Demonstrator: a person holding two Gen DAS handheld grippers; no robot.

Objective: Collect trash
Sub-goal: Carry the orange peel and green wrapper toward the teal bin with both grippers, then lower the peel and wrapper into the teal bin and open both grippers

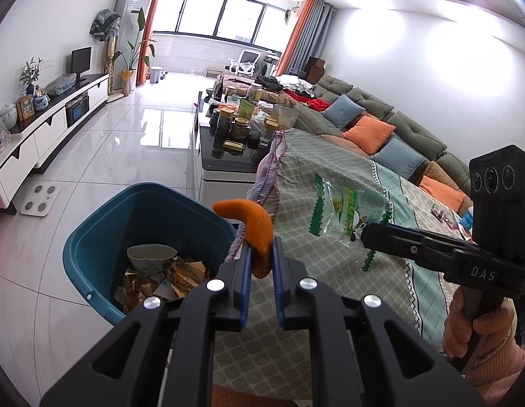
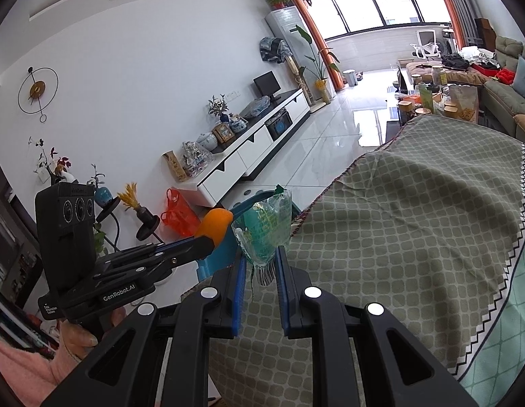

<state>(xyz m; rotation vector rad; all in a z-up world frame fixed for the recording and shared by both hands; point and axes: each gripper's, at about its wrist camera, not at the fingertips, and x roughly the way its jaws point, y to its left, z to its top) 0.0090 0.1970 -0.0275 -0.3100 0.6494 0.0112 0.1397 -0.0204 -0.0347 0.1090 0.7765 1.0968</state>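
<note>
1. On the left we see the blue bin (image 1: 103, 237) standing on the pale tiled floor just beside the cloth-covered table (image 1: 330, 271), with a paper cup and gold wrappers already lying in it.
2. Our left gripper (image 1: 262, 257) is clamped narrow on a curled piece of orange peel (image 1: 254, 227), which sits near the bin's right rim, at the table's edge.
3. Our right gripper (image 2: 260, 271) pinches a clear wrapper with green print (image 2: 265, 230) by its lower end — the wrapper hangs over the table's edge, close to the peel.
4. To do this step well, we judge each piece should be carried fully over the bin's mouth before the jaws part; the peel will drop straight, but the light wrapper may cling to a pad or drift, so release it low.
5. Keep the two tools from crossing — they are close together here.
6. Further right, a sofa with orange and blue cushions lines the wall, a dark coffee table crowded with jars stands beyond, and a bright window closes the long room.
</note>
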